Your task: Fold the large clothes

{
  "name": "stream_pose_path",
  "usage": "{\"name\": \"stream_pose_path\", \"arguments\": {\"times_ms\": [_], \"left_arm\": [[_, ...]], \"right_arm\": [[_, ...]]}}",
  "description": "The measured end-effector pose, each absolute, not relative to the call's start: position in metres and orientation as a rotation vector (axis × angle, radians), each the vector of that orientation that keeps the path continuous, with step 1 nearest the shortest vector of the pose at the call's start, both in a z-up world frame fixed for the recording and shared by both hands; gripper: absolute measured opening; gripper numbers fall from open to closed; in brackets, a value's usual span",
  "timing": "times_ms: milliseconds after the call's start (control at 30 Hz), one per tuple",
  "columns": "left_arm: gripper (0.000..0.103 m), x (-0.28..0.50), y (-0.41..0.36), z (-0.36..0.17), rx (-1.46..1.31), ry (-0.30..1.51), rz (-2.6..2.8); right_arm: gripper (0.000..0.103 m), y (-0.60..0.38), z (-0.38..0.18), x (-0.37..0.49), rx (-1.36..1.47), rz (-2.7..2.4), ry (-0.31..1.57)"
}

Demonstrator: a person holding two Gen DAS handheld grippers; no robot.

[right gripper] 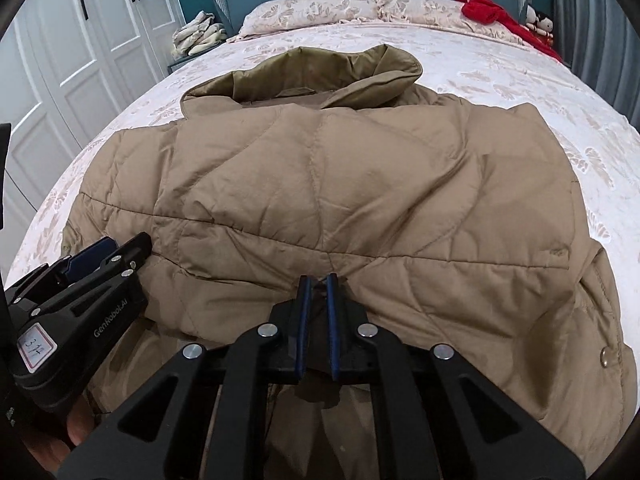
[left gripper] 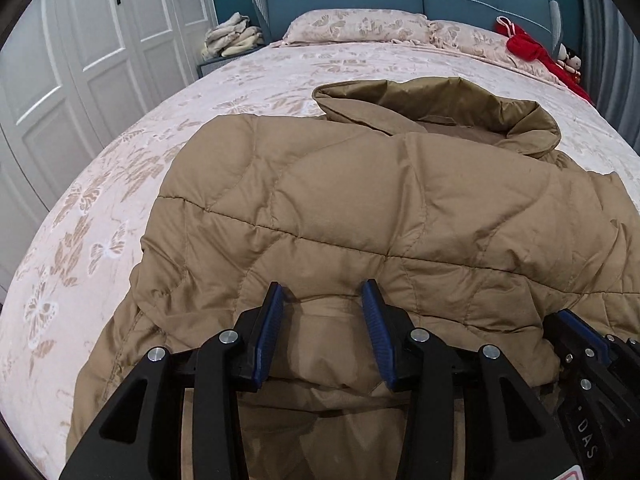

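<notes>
A tan quilted puffer jacket (left gripper: 344, 200) lies on the bed, collar toward the headboard, its near part folded up over itself; it also fills the right wrist view (right gripper: 340, 184). My left gripper (left gripper: 324, 296) is open, its blue pads either side of a bulge of the folded hem. It also shows at the left of the right wrist view (right gripper: 96, 258). My right gripper (right gripper: 318, 280) is shut on a pinch of the jacket's folded edge. It shows at the right edge of the left wrist view (left gripper: 576, 328).
The bed (left gripper: 100, 216) has a pink butterfly-print cover and two pillows (left gripper: 356, 26) under a blue headboard. A red garment (left gripper: 528, 46) and dolls lie at the far right. White wardrobe doors (left gripper: 80, 60) and a nightstand with folded cloths (left gripper: 232, 36) stand left.
</notes>
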State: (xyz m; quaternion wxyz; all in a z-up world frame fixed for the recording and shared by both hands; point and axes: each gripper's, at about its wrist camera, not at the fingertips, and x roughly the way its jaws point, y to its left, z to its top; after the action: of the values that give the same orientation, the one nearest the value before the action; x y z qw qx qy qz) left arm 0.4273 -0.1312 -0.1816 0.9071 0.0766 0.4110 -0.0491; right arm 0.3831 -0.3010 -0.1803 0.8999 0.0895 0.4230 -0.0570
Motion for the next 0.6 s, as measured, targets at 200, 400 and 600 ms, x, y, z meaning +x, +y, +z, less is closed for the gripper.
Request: {"name": "stream_pose_path", "arguments": {"times_ms": [200, 400, 600], "left_arm": [[0.042, 0.421, -0.137, -0.189, 0.192, 0.793, -0.076], [0.042, 0.419, -0.138, -0.193, 0.198, 0.765, -0.067], [0.042, 0.416, -0.141, -0.197, 0.214, 0.746, -0.053]], "right_arm": [[0.005, -0.301, -0.185, 0.379, 0.192, -0.116, 0.838], [0.005, -0.299, -0.189, 0.376, 0.180, -0.121, 0.813], [0.005, -0.298, -0.191, 0.375, 0.176, -0.124, 0.798]]}}
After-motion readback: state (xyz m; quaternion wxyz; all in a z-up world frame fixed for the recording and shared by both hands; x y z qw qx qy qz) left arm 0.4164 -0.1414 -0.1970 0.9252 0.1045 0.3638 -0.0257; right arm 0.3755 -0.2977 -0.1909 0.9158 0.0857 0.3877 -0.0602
